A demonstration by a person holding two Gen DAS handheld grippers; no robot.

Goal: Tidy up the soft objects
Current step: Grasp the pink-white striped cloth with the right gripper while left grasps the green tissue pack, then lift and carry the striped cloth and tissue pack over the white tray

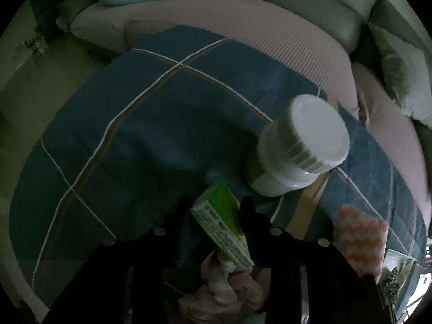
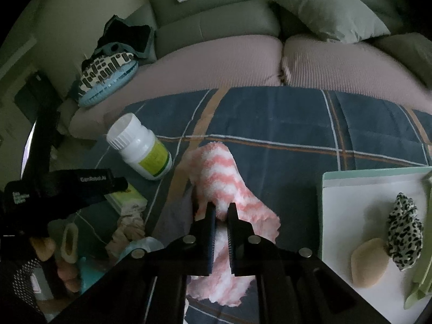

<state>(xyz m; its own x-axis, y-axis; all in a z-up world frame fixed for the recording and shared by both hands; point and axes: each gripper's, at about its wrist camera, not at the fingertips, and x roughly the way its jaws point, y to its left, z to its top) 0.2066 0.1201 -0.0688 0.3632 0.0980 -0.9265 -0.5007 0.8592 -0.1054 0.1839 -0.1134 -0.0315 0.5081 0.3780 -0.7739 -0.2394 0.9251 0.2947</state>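
Observation:
My right gripper [image 2: 221,210] is shut on a fluffy pink-and-white striped cloth [image 2: 224,178] lying on the dark plaid blanket [image 2: 270,124]; the cloth also shows in the left wrist view [image 1: 361,240]. My left gripper [image 1: 216,205] holds a green tissue pack [image 1: 221,226] between its fingers, above a crumpled pink cloth [image 1: 226,289]. From the right wrist view the left gripper [image 2: 118,186] sits over the tissue pack [image 2: 129,199]. A white tray [image 2: 348,210] at the right holds a leopard-print scrunchie [image 2: 405,232] and a beige sponge [image 2: 368,262].
A white pill bottle with a green label [image 1: 297,145] lies on the blanket, also in the right wrist view [image 2: 140,148]. A sofa with a pink seat cover [image 2: 216,62], grey cushions [image 2: 329,8] and a patterned blue pillow [image 2: 108,78] stands behind.

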